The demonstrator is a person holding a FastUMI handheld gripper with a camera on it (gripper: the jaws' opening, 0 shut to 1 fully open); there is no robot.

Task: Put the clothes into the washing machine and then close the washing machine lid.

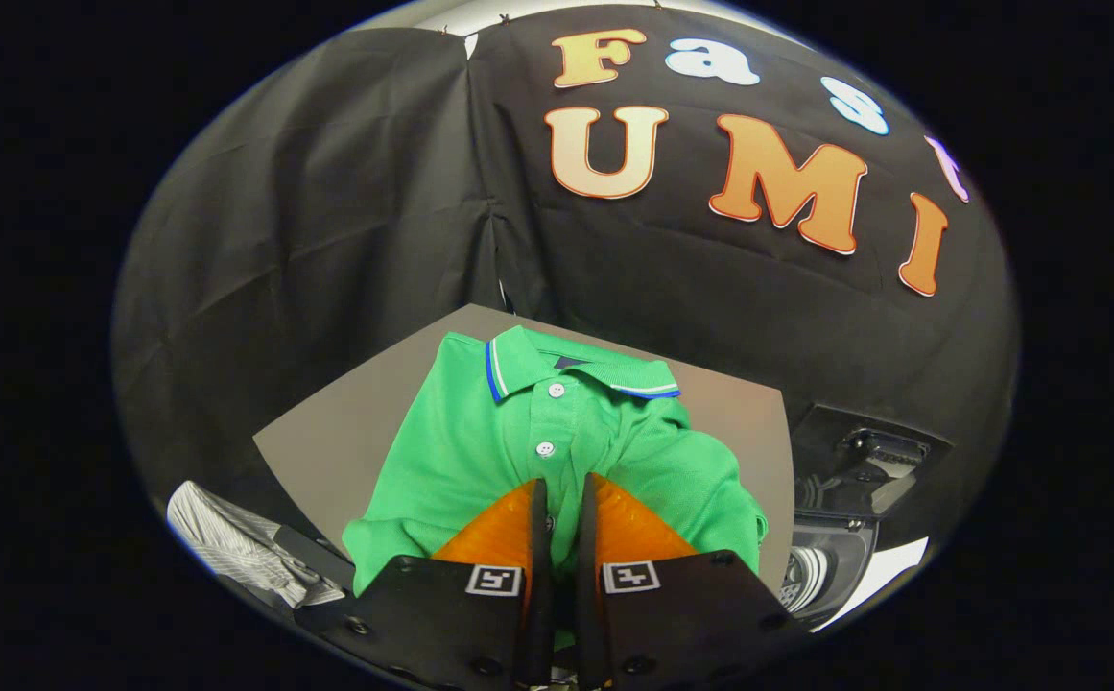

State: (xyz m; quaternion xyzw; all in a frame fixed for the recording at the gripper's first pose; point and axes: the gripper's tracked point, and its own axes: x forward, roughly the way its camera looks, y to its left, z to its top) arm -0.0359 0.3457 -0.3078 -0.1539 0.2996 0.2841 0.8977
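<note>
Shirt [557, 451] on table [345, 441] (washing machine [830, 561] right).

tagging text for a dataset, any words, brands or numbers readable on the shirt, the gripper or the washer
None can be read on these.
green polo shirt: dark neck tag inside the collar, too small to read.
gripper, fingers closed on the shirt's fabric: two square coded markers, patterns only, no words.
washing machine: nothing legible.
</note>
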